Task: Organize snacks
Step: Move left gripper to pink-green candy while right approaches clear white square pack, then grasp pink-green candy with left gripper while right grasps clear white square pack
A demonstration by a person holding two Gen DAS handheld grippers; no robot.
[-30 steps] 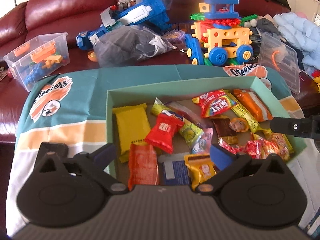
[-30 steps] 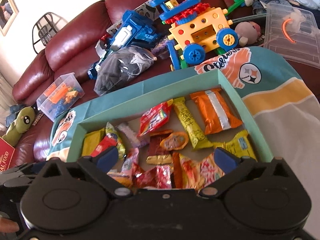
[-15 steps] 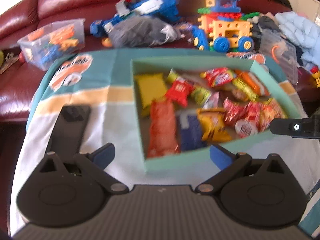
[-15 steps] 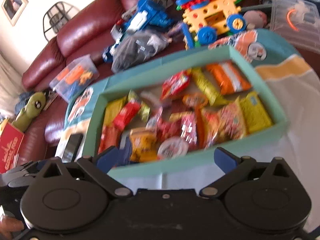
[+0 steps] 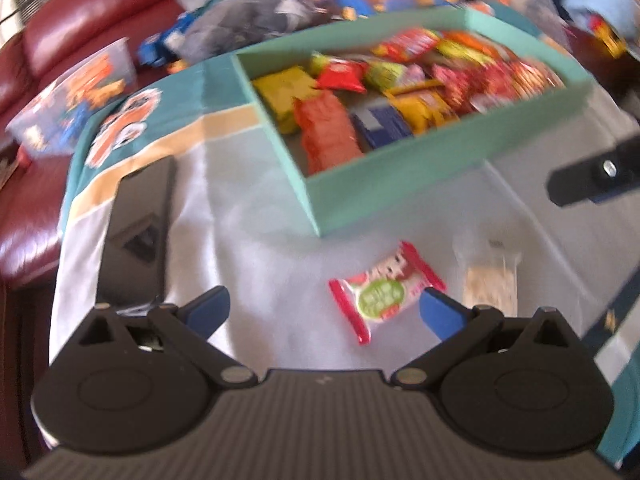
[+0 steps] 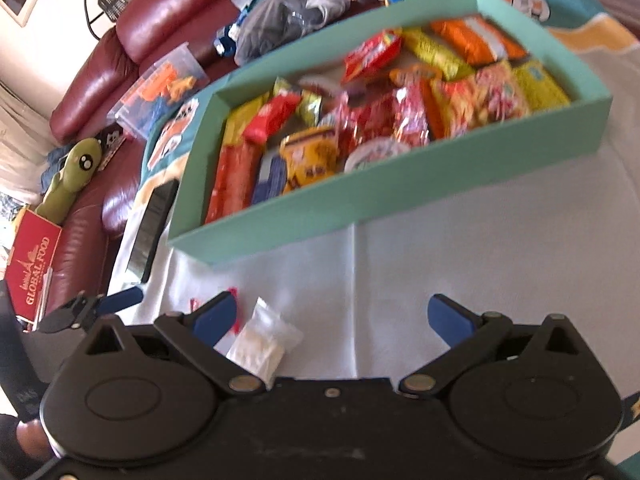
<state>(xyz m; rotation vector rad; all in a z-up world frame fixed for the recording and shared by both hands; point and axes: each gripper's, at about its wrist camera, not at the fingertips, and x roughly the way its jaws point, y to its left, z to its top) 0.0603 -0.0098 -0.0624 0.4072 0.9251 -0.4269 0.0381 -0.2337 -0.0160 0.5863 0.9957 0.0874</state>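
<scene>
My left gripper (image 5: 322, 312) and right gripper (image 6: 332, 316) both hang spread, empty; the blurred view risks a misjudged grab at the red-green packet (image 5: 386, 292).

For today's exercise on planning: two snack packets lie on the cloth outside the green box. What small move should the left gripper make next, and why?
Probably lower the left gripper, jaws open, over the red-and-white packet. It lies loose on the cloth just ahead of the jaws, outside the green box, and nothing is held yet.
</scene>
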